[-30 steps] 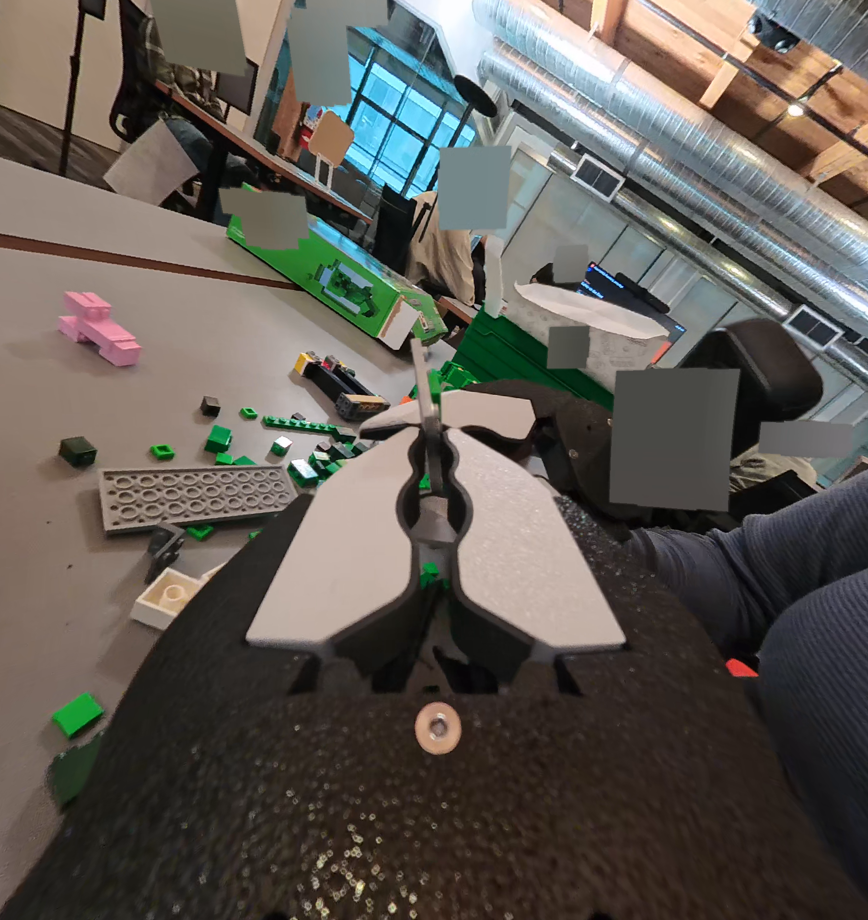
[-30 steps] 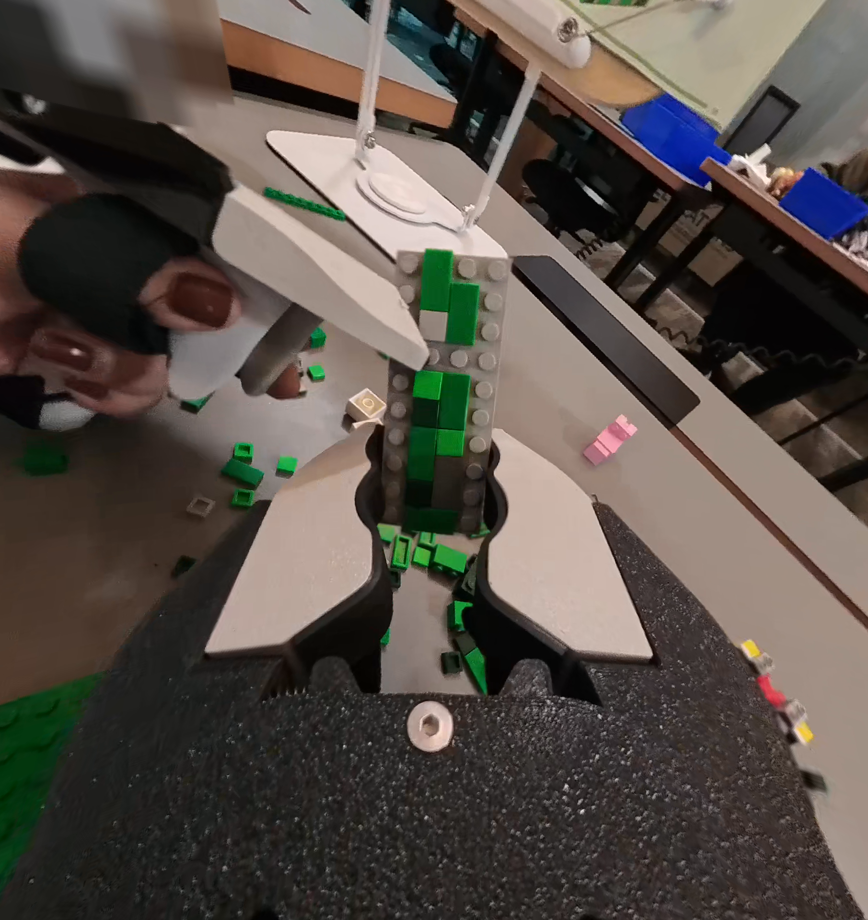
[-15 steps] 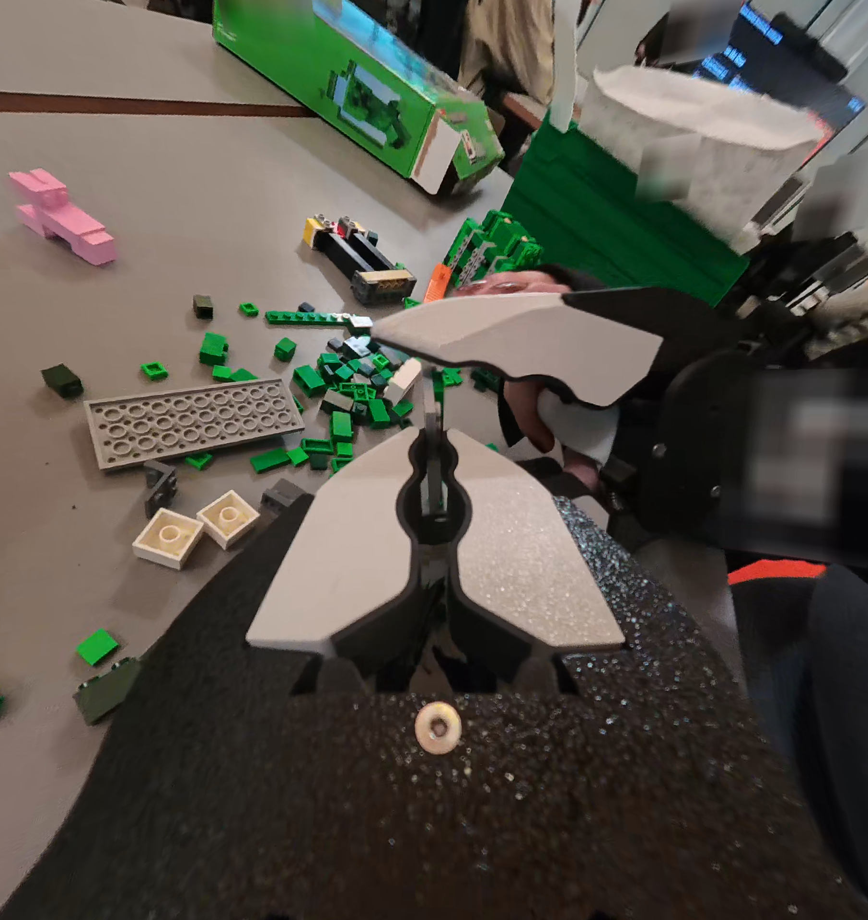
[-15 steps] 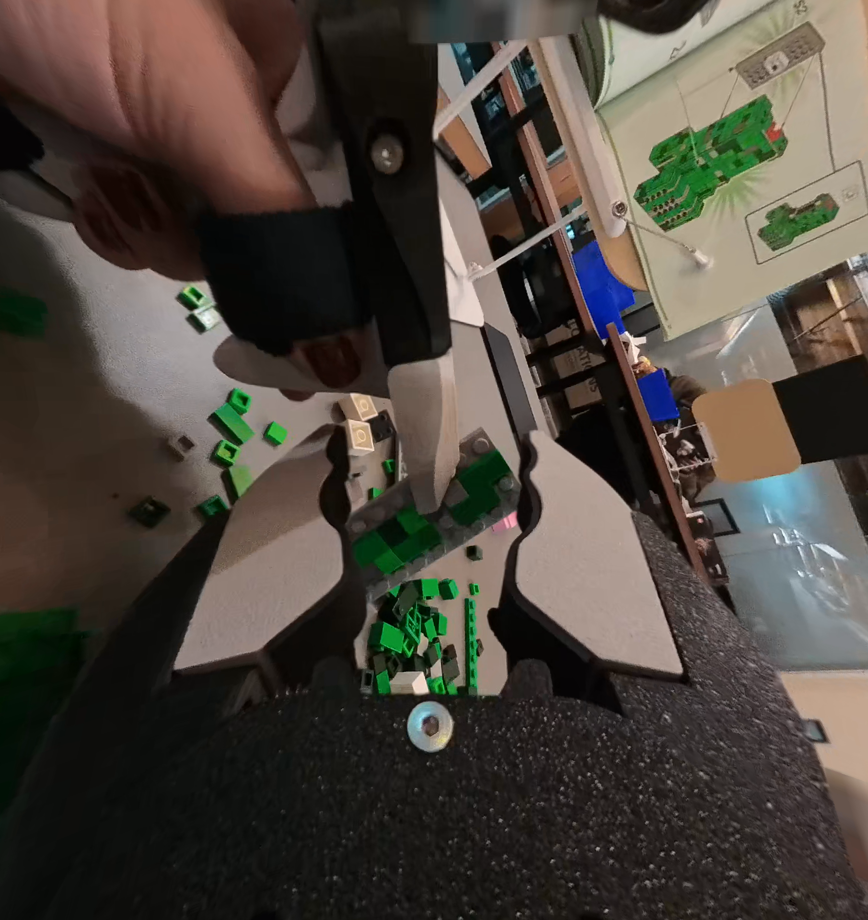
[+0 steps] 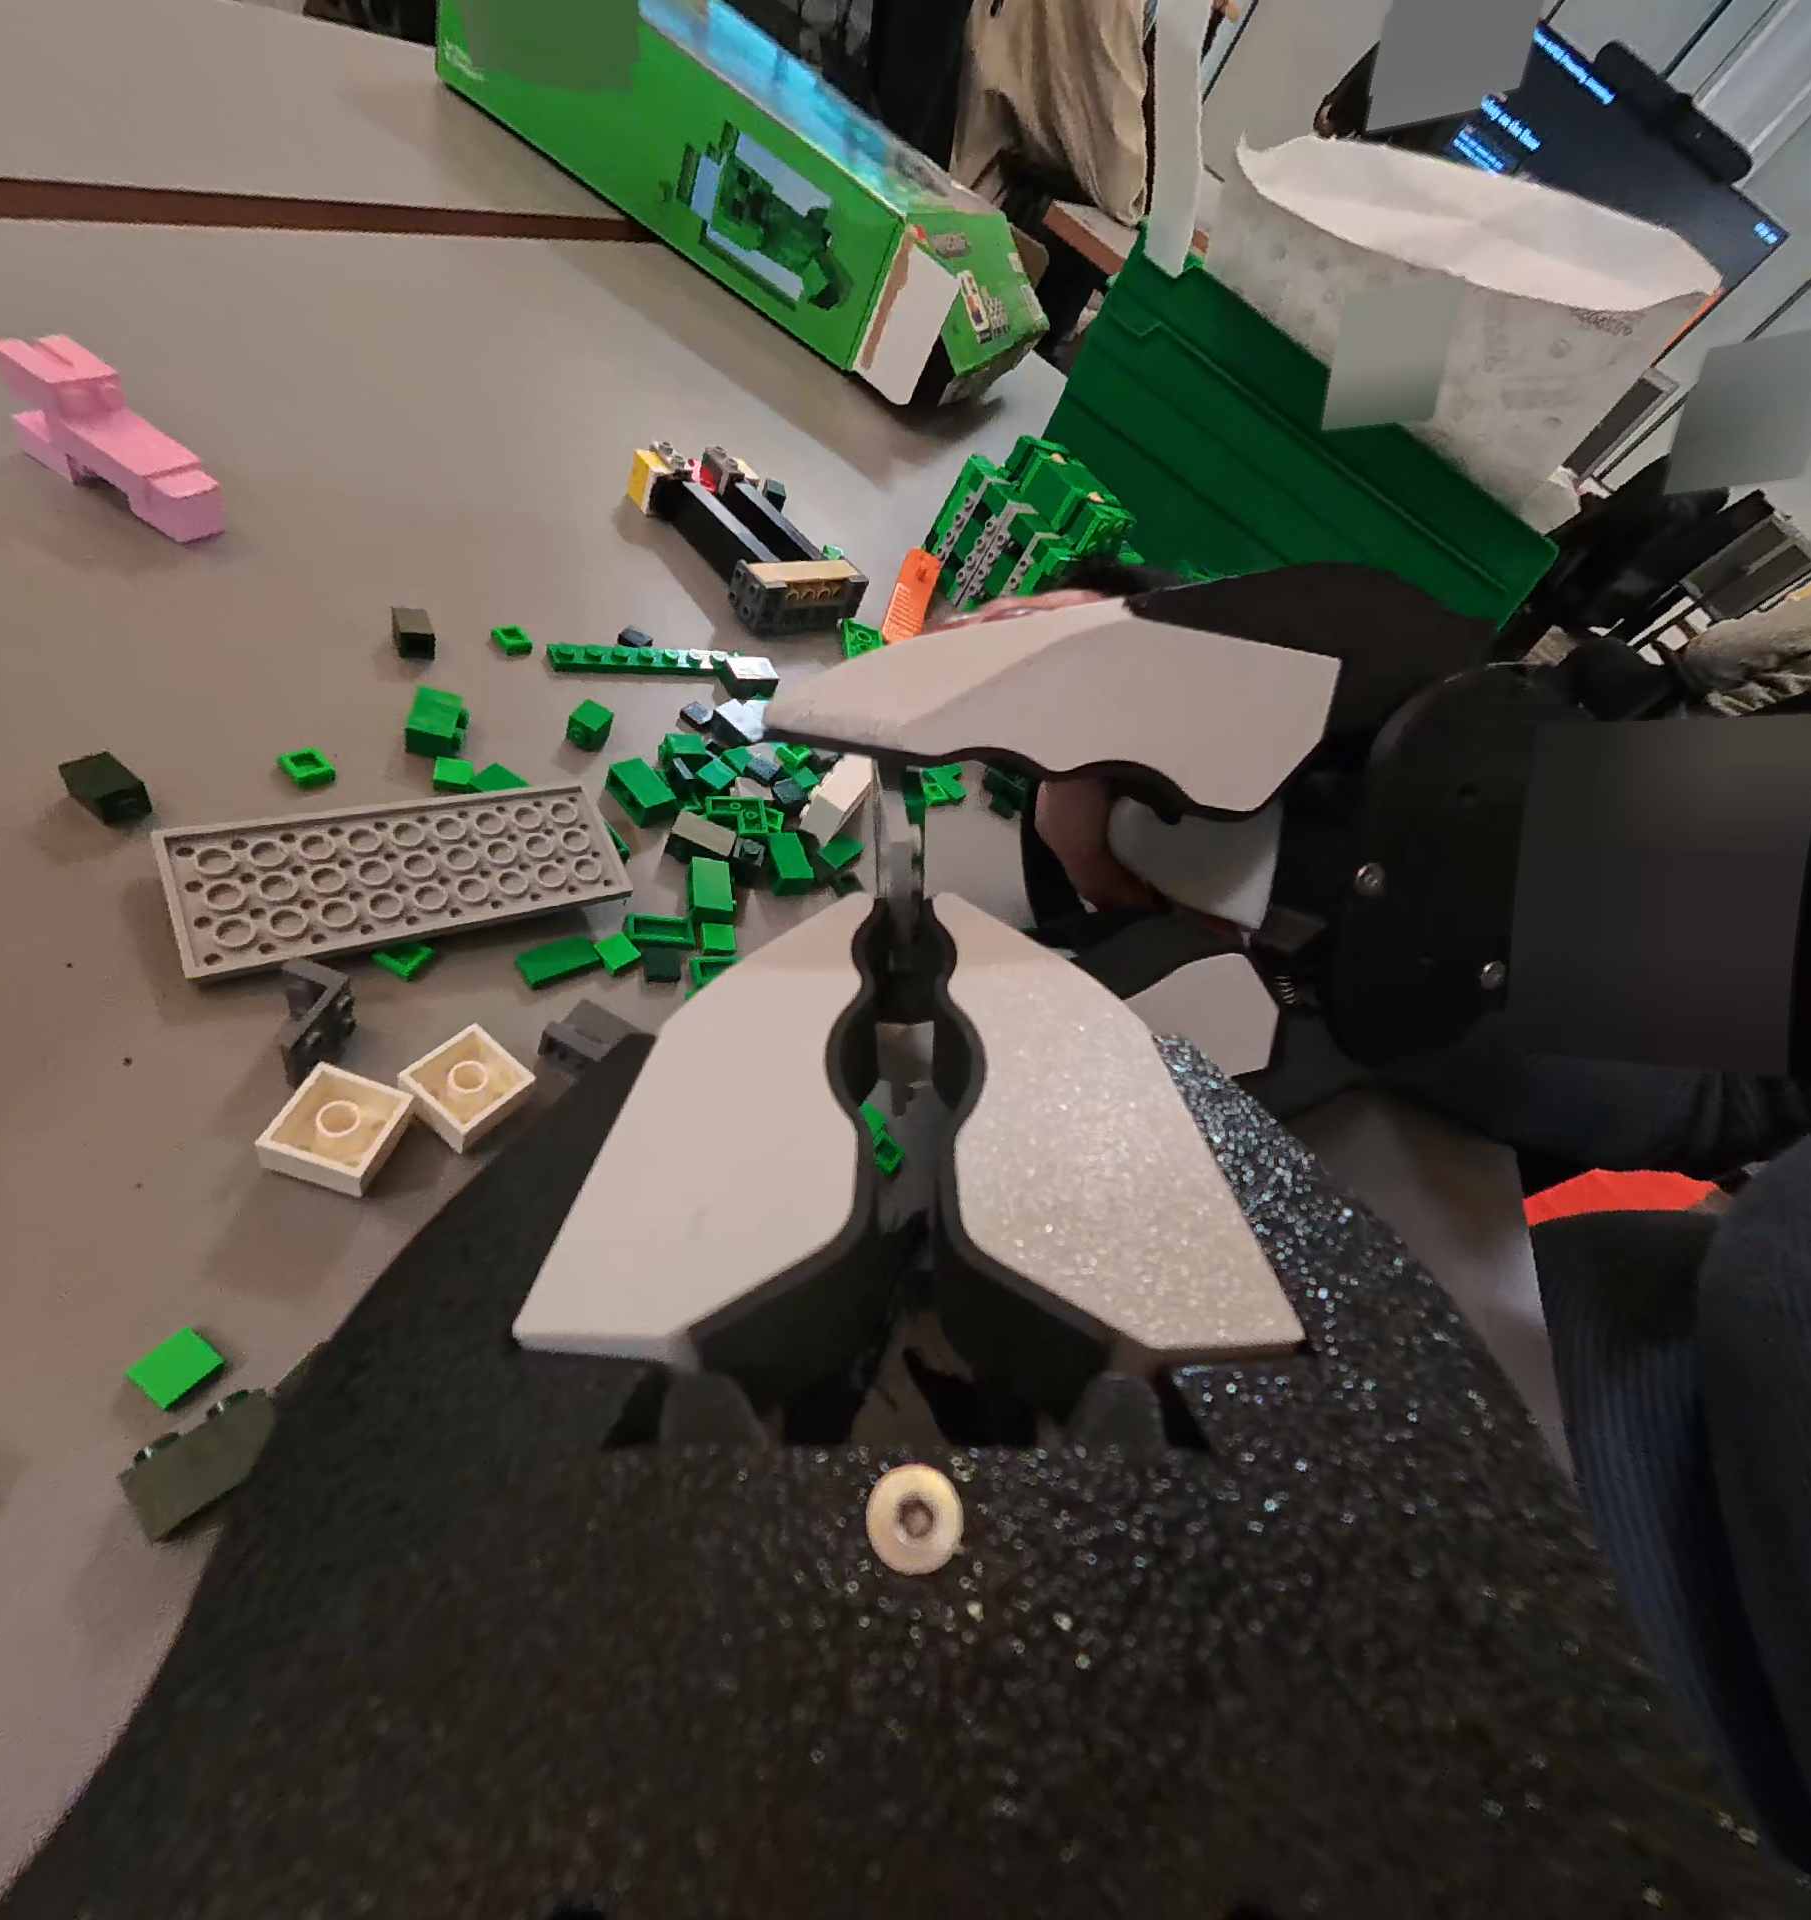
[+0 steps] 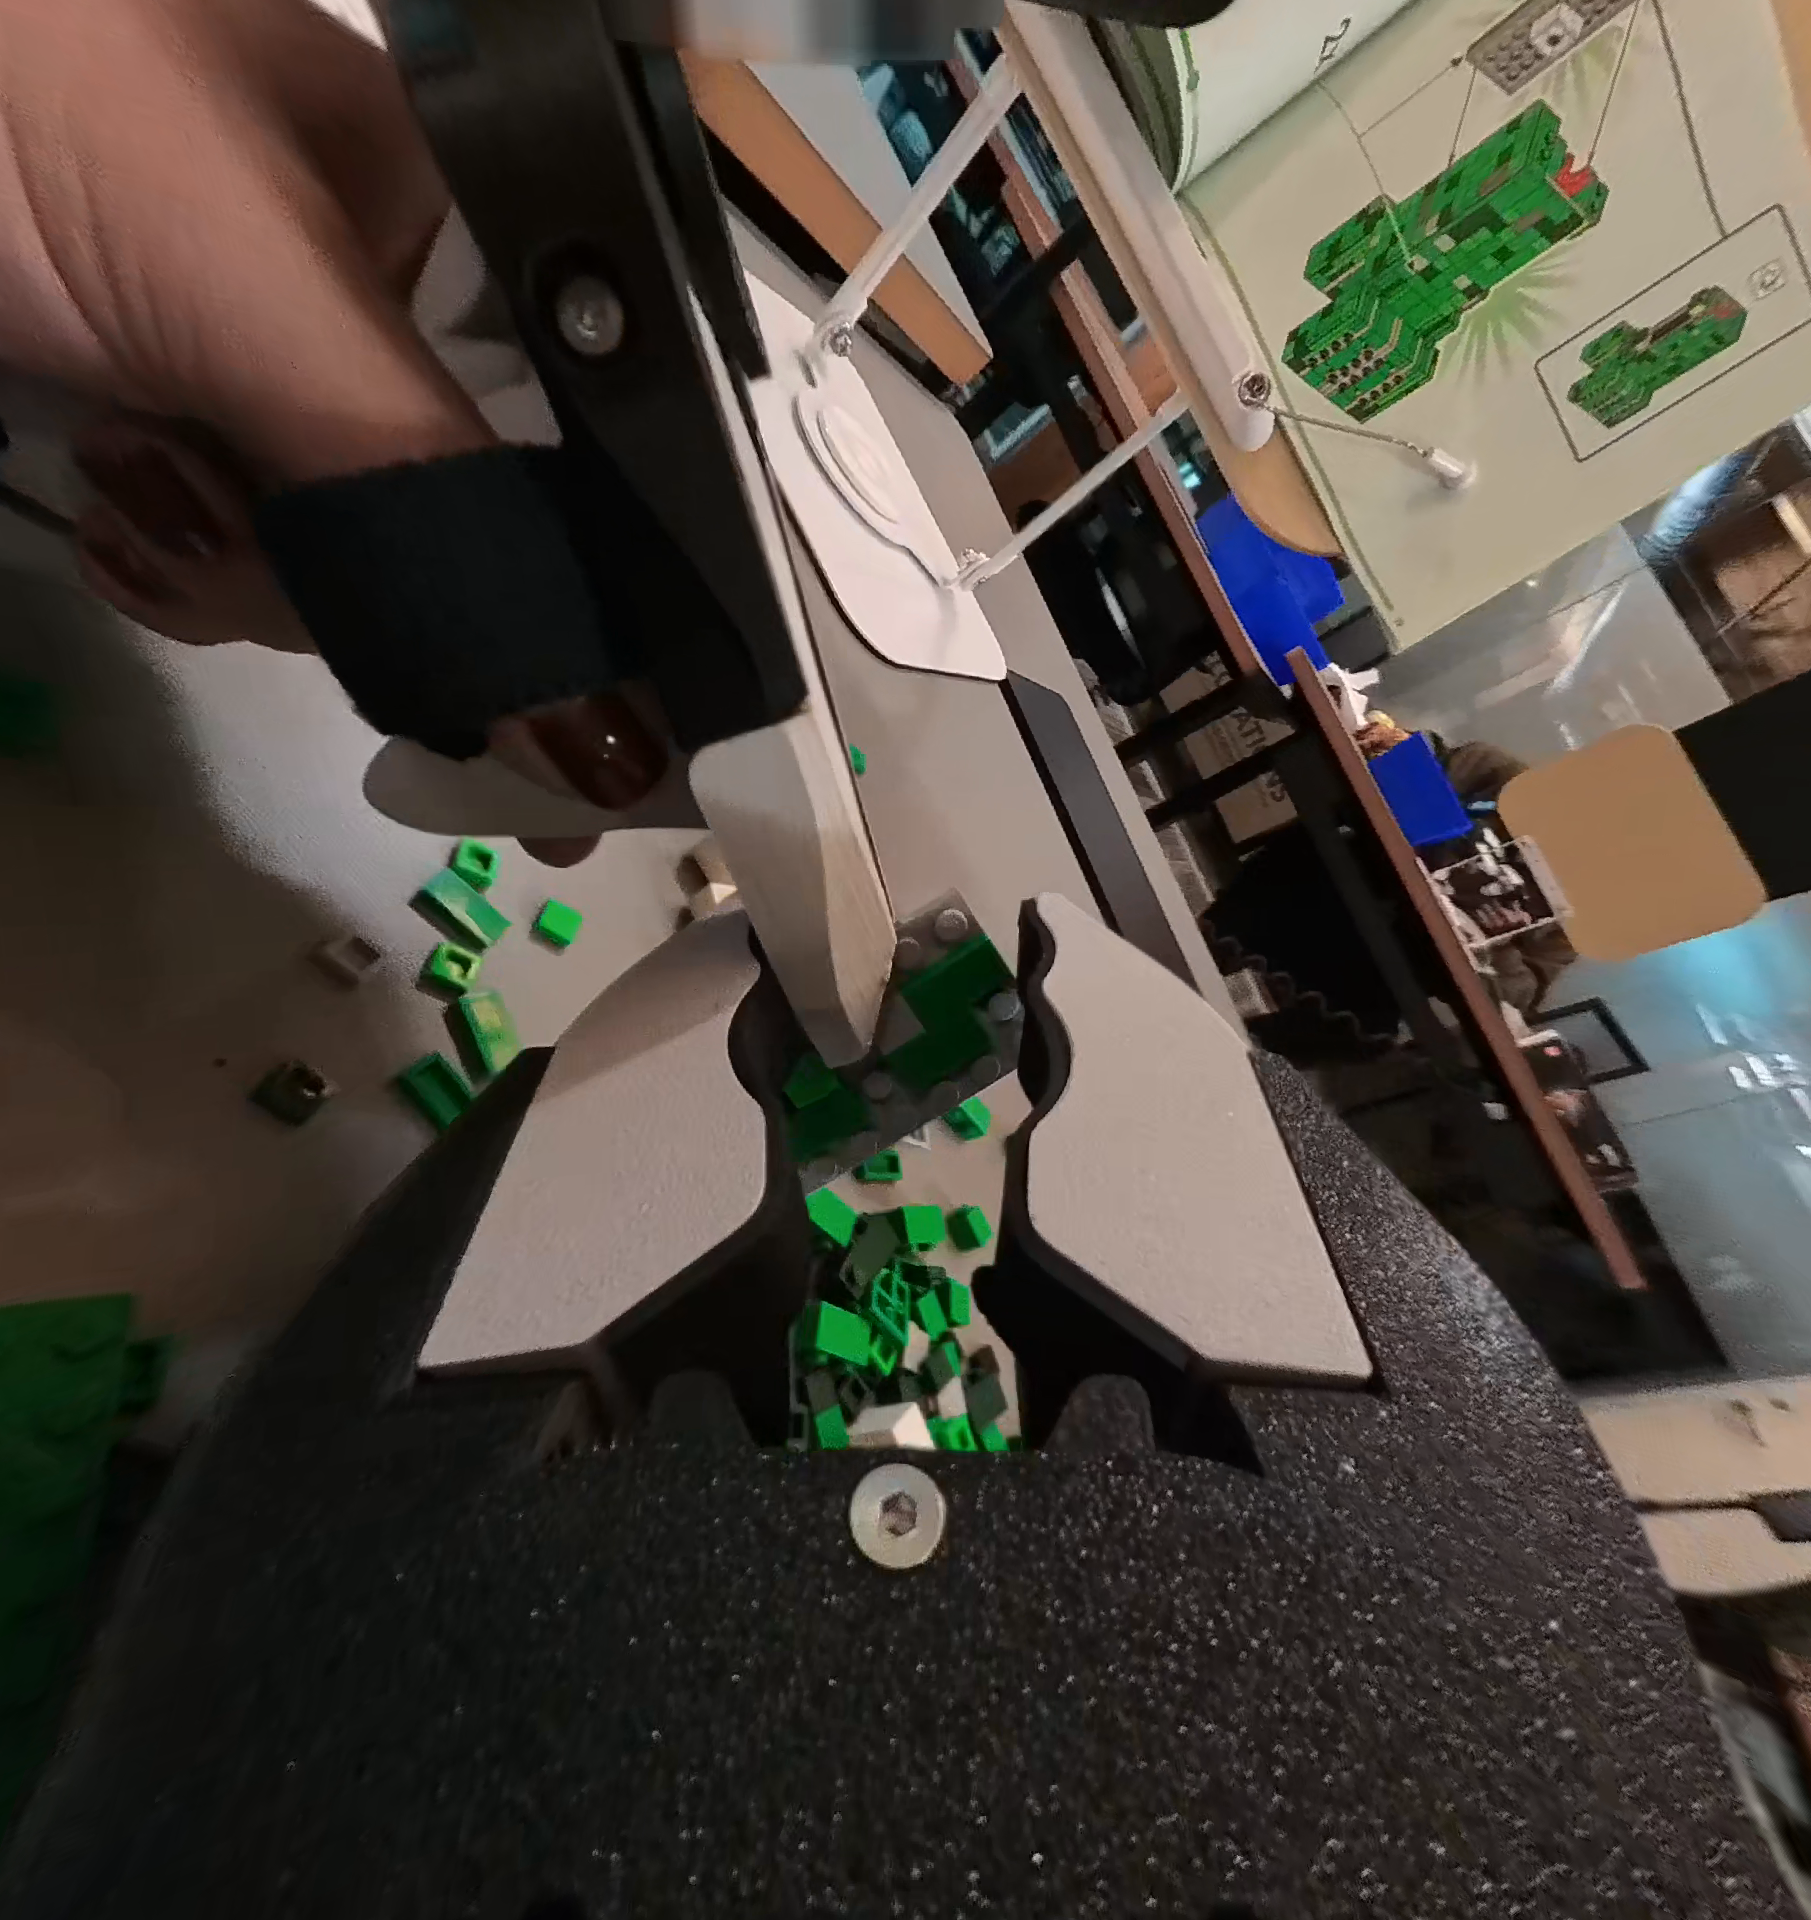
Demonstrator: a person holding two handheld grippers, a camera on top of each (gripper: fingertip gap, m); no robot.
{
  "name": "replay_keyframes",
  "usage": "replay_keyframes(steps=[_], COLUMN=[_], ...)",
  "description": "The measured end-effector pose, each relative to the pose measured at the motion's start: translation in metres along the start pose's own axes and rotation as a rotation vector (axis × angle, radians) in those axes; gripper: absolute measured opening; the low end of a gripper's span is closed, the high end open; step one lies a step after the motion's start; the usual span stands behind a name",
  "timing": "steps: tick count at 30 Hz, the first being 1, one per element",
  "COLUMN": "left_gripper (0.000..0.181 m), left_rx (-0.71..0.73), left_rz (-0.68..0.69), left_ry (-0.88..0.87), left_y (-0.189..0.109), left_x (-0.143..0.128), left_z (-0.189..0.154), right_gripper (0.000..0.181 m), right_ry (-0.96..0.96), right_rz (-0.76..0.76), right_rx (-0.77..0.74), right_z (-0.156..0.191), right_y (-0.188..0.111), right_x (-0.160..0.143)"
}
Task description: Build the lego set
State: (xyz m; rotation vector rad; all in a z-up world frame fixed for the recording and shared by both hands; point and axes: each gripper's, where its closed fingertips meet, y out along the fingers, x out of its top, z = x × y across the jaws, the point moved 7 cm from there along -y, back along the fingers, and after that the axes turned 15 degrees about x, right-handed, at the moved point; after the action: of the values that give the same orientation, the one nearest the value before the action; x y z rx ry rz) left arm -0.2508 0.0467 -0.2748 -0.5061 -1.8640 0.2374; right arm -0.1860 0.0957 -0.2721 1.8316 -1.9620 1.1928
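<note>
Grey table [image 5: 309, 436] littered with loose green bricks [image 5: 735, 831], office behind; left gripper [image 5: 901, 914] clamped edge-on on studded grey plate [image 6: 942, 1039], right gripper [image 6: 890, 997] spread wide.

Each gripper has a black, grainy, speckled body with 1 silver hex screw set in the middle near its front edge. The left gripper [image 5: 896, 935] and right gripper [image 6: 896, 1023] both carry 2 pale grey, flat fingers [image 5: 714, 1143] with wavy black inner edges — the same build. A dark blue ribbed sleeve [image 5: 1774, 1403] covers the person's arm, and a black strap [image 6: 444, 582] wraps 1 hand.
</note>
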Motion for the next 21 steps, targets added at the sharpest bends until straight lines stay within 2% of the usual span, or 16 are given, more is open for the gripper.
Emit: replay_keyframes(steps=[6,10,14,18,21], left_gripper=[0.004,0.004,0.004,0.004,0.004], left_rx=[0.004,-0.001,-0.007,-0.009,-0.026], left_rz=[0.026,0.041,0.05,0.077,0.091], left_ry=[0.001,-0.01,-0.014,0.014,0.001], left_y=[-0.004,-0.0049,-0.0054,-0.0041,-0.0032], left_x=[0.0026,0.0022,0.0018,-0.0004,-0.0025], left_z=[-0.0023,-0.0017,-0.001,-0.002,-0.0011], right_gripper=[0.049,0.049,0.053,0.052,0.037], right_ry=[0.179,0.195,0.172,0.065,-0.018], right_rz=[-0.163,-0.2,-0.199,-0.129,-0.09], right_rx=[0.088,0.109,0.123,0.124,0.094], right_z=[-0.0011,0.0004,0.0025,0.0071,0.0055], right_y=[-0.0028,-0.0027,-0.0012,0.0014,-0.0007], right_x=[0.0028,0.0044,0.0051,0.004,0.0023])
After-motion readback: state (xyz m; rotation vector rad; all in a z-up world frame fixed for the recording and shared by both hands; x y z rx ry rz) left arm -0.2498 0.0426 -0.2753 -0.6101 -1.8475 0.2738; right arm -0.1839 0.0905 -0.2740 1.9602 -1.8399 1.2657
